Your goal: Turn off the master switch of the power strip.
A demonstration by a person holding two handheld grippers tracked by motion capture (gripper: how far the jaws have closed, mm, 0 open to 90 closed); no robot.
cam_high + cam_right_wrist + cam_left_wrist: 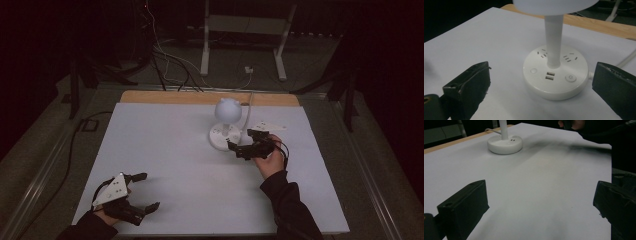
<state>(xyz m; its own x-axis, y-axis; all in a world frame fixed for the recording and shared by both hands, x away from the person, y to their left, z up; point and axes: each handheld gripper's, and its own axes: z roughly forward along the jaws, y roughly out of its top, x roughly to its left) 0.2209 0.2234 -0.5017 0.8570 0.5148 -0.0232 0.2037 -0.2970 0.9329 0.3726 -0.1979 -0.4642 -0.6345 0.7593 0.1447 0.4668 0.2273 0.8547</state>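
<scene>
My right gripper (246, 144) stands wide, empty, just beside the white lamp (226, 125). The lamp's base (555, 72) lies ahead between its jaws, untouched. My left gripper (141, 191) rests wide, well apart.

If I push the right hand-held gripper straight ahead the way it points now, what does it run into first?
Most likely the round white base of the lamp, which sits dead ahead between the open jaws of the right hand-held gripper, its stem just behind. How far off it is is hard to judge.

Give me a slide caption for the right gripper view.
Right gripper, jaws open, faces a white desk lamp's round base with sockets, two USB ports and two buttons.
</scene>
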